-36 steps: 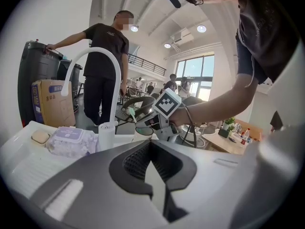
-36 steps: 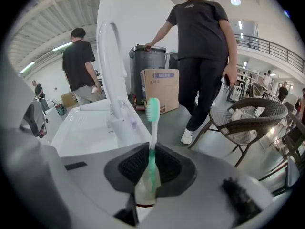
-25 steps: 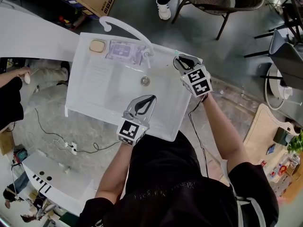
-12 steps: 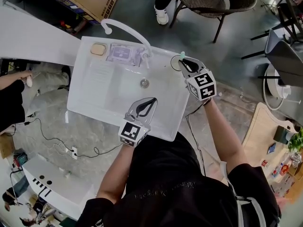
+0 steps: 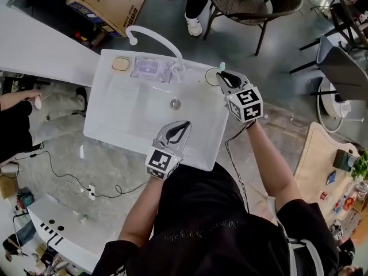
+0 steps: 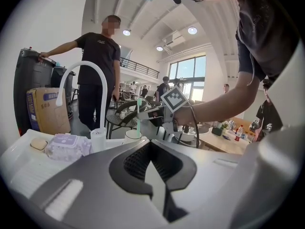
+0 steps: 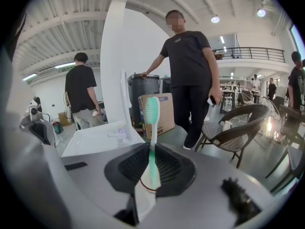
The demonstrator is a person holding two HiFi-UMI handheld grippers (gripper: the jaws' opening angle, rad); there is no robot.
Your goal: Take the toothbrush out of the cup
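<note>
White sink (image 5: 129,122), grey floor (image 5: 276,56), wicker chair (image 5: 270,2); toothbrush (image 7: 151,112) gripped.

Your left gripper (image 5: 183,126) sits close in front of your body. Its jaws are closed together with nothing between them, and in the head view its tips point up and to the right. Your left forearm (image 5: 141,206) rises to it from a bent elbow. Your right arm (image 5: 270,160) reaches further out and is nearly straight. Your right gripper (image 5: 222,77) is clamped on the toothbrush (image 7: 151,123), gripping the handle, with the brush upright and its bristles above the jaws.
</note>
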